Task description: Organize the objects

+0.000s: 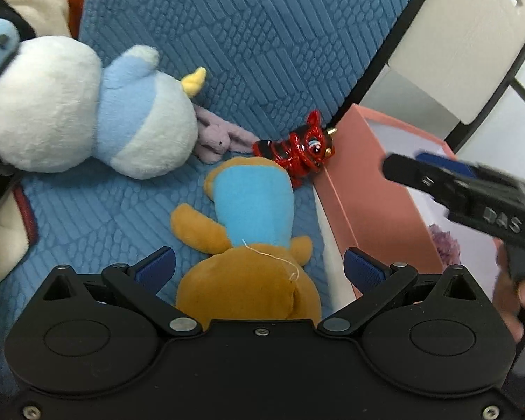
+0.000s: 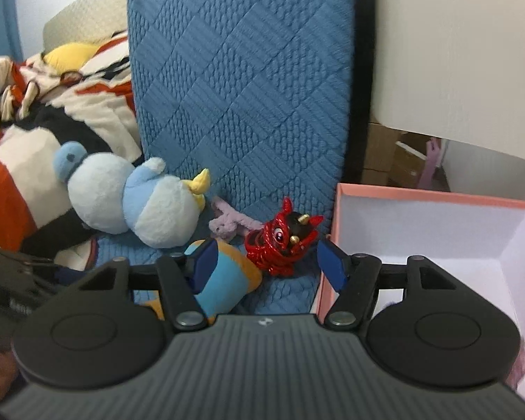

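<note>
Left gripper: jaws wide apart, straddling the brown plush toy with light-blue shirt, which lies flat on the blue quilted sofa cushion; pads not touching it. Right gripper: jaws also spread, nothing between them, hovering over the gap between that plush and the pink cardboard box with white interior. Glossy red-and-black lion-dance figurine sits just beyond, hard against the box's wall. Small lilac plush bunny is behind it, touching the white-and-pale-blue plush penguin. Striped orange, black and cream plush lies far left, against the backrest.
</note>
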The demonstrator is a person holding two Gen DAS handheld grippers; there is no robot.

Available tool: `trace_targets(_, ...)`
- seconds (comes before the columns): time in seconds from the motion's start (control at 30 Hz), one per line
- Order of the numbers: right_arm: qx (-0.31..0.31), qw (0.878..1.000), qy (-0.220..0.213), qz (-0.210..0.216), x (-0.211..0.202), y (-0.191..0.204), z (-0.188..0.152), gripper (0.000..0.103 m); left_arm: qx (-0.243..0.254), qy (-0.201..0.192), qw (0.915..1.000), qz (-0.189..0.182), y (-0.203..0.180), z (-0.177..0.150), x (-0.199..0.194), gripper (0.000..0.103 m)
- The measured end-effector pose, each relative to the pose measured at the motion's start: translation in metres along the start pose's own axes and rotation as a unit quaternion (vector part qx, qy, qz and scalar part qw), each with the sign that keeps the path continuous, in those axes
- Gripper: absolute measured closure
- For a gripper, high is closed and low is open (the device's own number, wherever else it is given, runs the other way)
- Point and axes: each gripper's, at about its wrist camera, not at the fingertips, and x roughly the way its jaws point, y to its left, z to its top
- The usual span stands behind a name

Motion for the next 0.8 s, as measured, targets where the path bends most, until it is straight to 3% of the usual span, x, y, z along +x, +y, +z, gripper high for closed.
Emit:
trace_targets(0.17,-0.026,0.999,0.026,0.007,0.037,0.002,0.013,0.042,0.014,0.011,0.9998,0.007,-0.003,0.006,0.017,0.007)
trace_targets(0.23,-0.028,0.999,0.033,0.0,0.052,0.003,0.017,0.048,0.015,0.018,0.9997,0.007,-0.002,0.008,0.023,0.008)
trace_targets(0.5,-0.083,0.994,0.067,-0.039,0.096,0.012,0.025,0.048,0.017,0.059,0.9979,0.019,0.001,0.006,0.047,0.008)
trace_targets(0.8,-0.122,0.983,0.118,-0.074,0.128,0.009,0.03,0.051,0.017,0.072,0.9969,0.025,0.0,0.006,0.058,0.009)
